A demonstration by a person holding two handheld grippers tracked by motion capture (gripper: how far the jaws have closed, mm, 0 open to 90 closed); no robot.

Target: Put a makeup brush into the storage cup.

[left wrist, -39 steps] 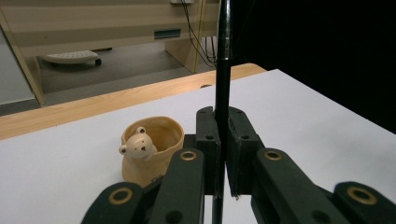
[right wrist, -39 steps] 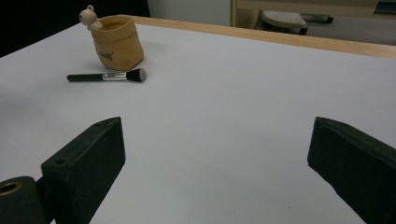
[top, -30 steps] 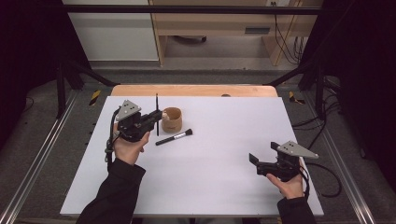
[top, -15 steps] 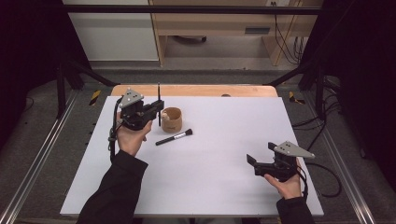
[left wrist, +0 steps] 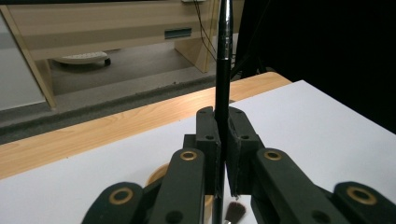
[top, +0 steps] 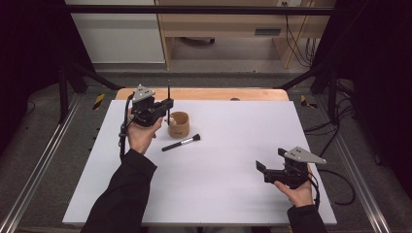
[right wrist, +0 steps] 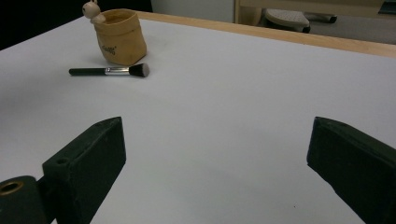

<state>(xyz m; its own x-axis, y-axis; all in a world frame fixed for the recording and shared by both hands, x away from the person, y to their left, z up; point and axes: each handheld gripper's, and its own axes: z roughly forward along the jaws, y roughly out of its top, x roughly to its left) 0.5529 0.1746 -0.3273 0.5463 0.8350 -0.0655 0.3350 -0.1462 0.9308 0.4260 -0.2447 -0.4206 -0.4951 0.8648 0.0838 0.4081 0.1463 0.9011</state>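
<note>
Thin black brush (left wrist: pixel 223 70), silver ferrule, upright in jaws

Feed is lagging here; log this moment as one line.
left tool: shut on thin black brush, upright by tan fabric pot | right tool: open | black-handled makeup brush: on table

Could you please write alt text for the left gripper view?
The left gripper has its black fingers shut on a thin black brush handle held upright above a white table, with a tan pouch just below.
</note>
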